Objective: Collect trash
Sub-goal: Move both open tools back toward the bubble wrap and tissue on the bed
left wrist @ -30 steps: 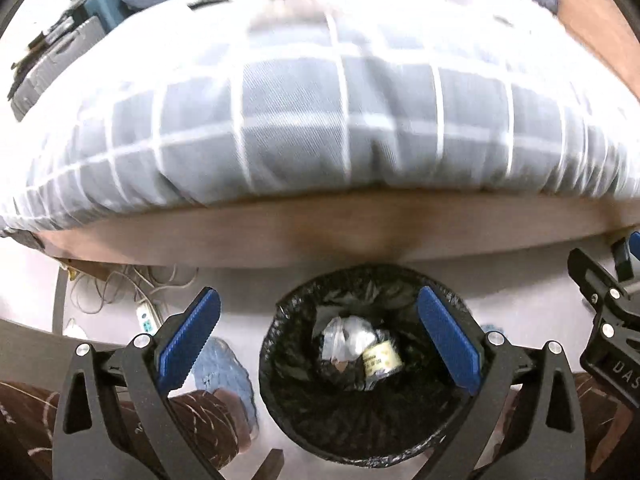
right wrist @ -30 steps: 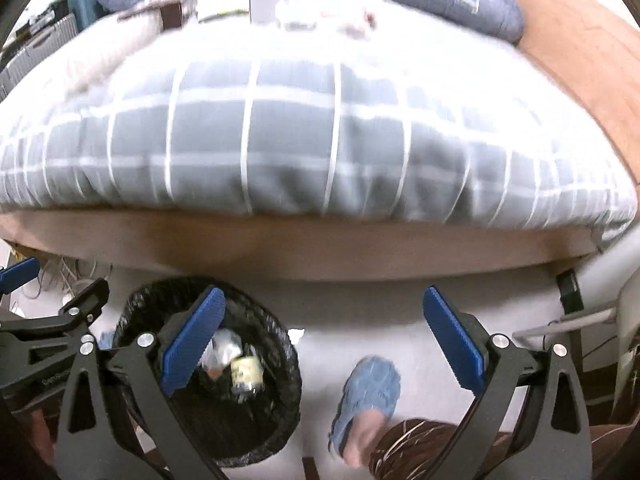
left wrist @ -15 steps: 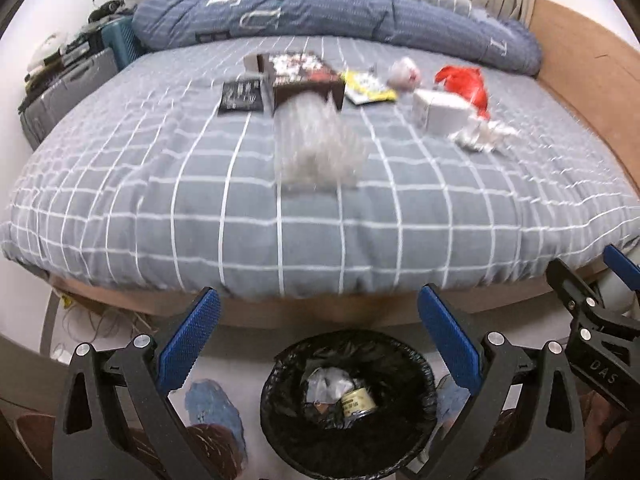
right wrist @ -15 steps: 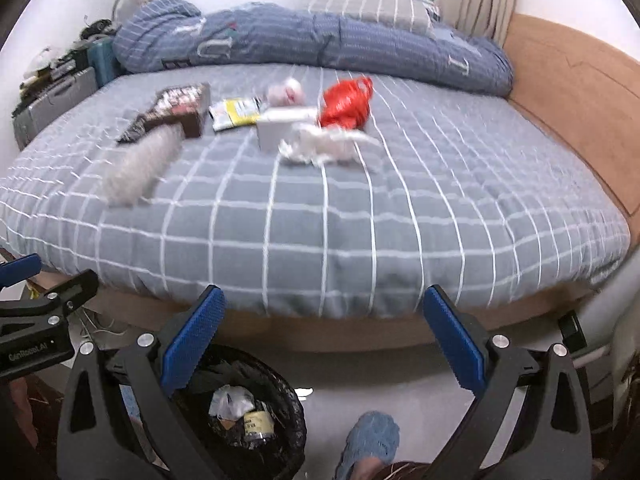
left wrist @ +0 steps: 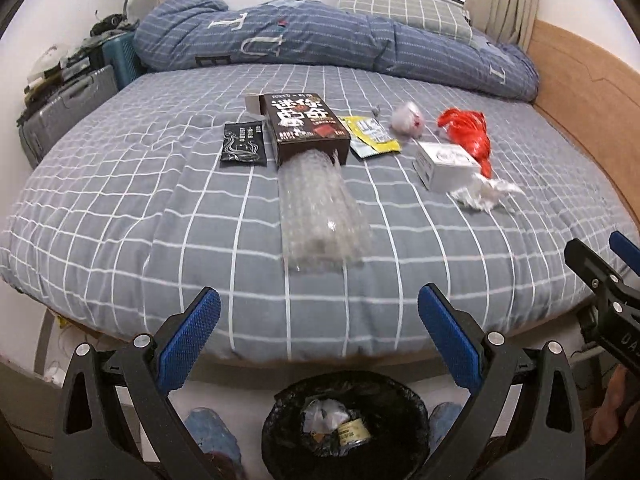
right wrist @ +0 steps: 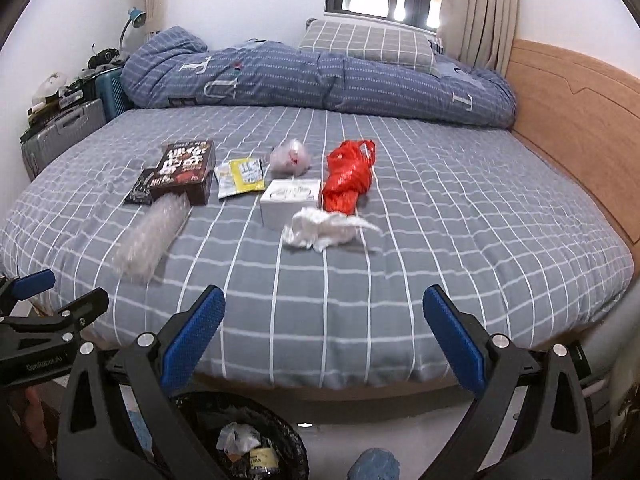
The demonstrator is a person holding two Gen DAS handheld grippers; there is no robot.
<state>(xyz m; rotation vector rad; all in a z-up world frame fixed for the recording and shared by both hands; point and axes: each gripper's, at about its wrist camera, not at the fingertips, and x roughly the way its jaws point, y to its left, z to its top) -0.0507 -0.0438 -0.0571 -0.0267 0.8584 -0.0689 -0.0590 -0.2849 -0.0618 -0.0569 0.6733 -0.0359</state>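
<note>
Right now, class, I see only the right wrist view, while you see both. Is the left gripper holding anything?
Observer: No, the left gripper is open and empty.
Operator: Is the dark box closed at its far end?
Observer: No, the box has a flap standing open there.
Operator: How much of the black packet is hidden for you?
Observer: None. The packet lies flat beside the box, fully in sight.
</note>
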